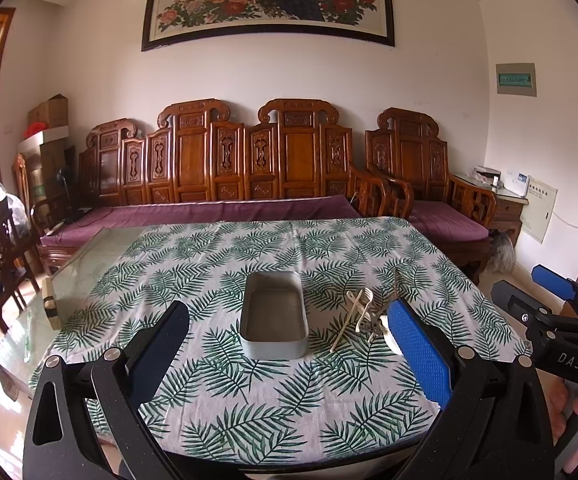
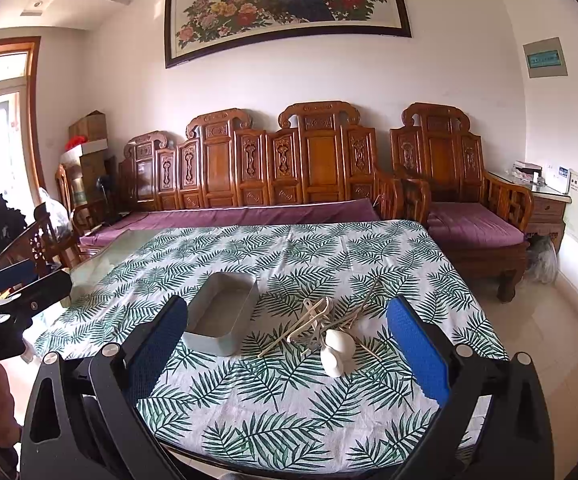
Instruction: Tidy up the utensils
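Grey tin point(image 2: 225, 318) sits beside jumbled utensils point(image 2: 325, 330); both hand-held grippers point(image 1: 289, 354) point(image 2: 289, 354) gape apart, unobstructed.

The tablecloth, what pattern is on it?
Green fern leaves on white, on the tablecloth; clearest in the right wrist view.

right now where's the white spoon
The white spoon lies on the leaf-print tablecloth at the near end of the utensil pile, just right of the empty metal tin, seen best in the right wrist view.
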